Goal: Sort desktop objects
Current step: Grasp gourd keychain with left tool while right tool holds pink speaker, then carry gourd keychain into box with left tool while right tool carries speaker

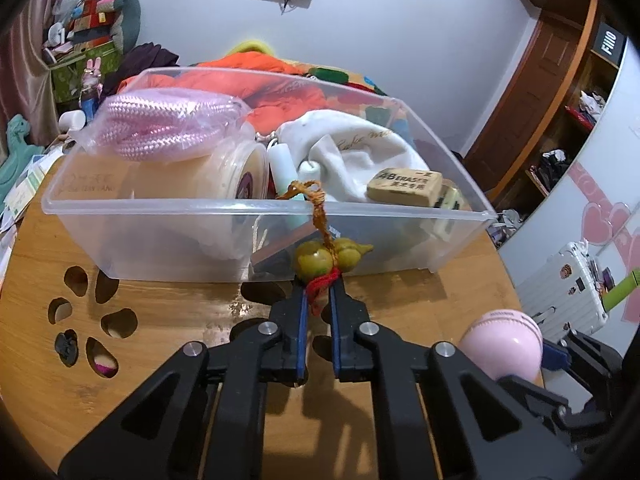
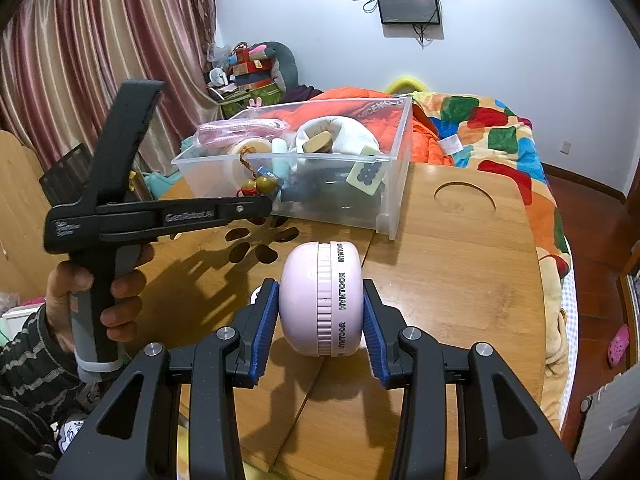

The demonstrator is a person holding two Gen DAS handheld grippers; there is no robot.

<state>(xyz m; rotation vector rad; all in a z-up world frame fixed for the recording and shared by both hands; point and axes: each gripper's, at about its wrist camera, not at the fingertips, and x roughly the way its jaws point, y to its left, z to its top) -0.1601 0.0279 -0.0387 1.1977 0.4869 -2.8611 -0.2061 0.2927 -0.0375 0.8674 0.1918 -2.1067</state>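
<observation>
Two tongs are in my hands, and both have something in them. My left tongs (image 1: pixel 319 294) are pinched shut on the red tassel of a gourd charm (image 1: pixel 326 260), whose yellow-green beads sit just past the tips against the near wall of the clear bin (image 1: pixel 160 216); its braided cord (image 1: pixel 316 204) hangs over the bin's rim at 12 o'clock from the tips. My right tongs (image 2: pixel 320 312) are clamped on a pink round case (image 2: pixel 320 300), blue pads pressing on its two domed sides, ribbed band upright and facing me. From the right wrist view the bin stands at 12 o'clock on the wooden surface (image 2: pixel 460 260), with the left tongs and my hand (image 2: pixel 100 292) at 9 o'clock. Inside the bin lie a pink rope in a bag (image 1: pixel 160 128), a white pouch (image 1: pixel 352 152), an eraser (image 1: pixel 404 186) and a mahjong tile (image 2: pixel 365 176)
</observation>
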